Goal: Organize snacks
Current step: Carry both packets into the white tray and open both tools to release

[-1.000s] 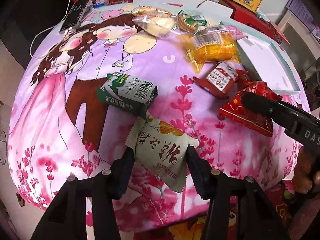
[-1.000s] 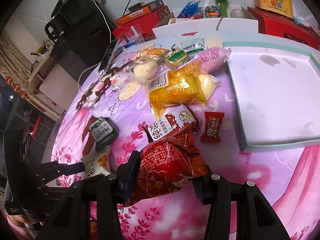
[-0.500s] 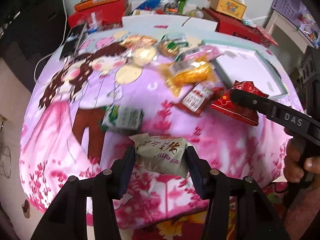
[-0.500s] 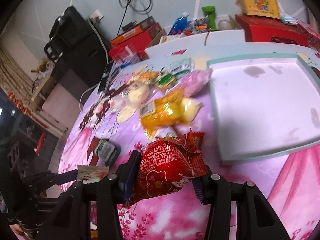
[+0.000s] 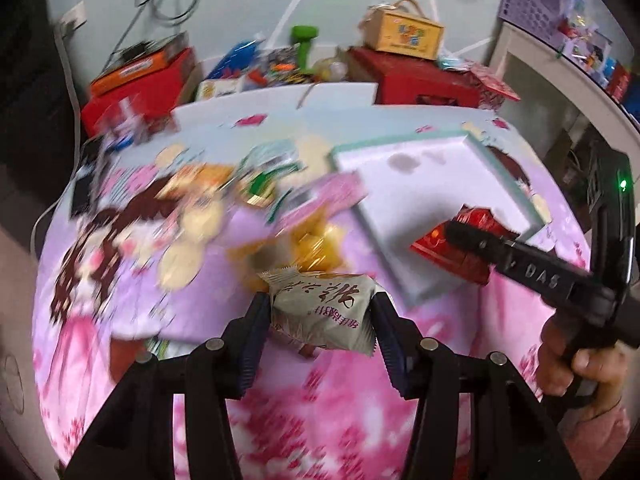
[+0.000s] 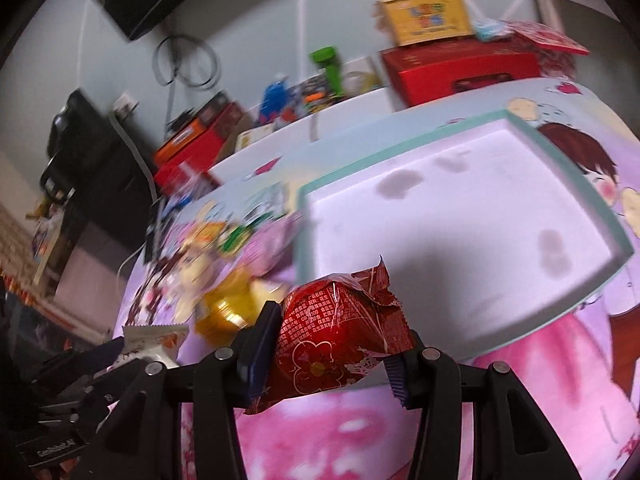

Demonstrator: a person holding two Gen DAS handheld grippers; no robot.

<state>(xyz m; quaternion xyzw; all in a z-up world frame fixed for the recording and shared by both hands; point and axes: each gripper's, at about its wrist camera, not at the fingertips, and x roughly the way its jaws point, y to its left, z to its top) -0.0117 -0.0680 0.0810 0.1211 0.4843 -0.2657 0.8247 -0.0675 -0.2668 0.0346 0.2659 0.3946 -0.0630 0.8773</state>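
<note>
My left gripper is shut on a pale green snack packet and holds it above the pink patterned cloth. My right gripper is shut on a shiny red snack packet, held just before the near edge of the white tray with a mint-green rim. The right gripper also shows in the left wrist view with the red packet over the tray's near corner. Several loose snacks, among them a yellow packet and a pink one, lie left of the tray.
The cloth covers a round table. Red boxes, a yellow carton, a green object and cables stand behind the table. A phone lies at the table's left edge.
Both grippers have lifted their packets and moved right and forward toward the white tray. The view is blurred with motion. The green milk carton has dropped out of the left view.
</note>
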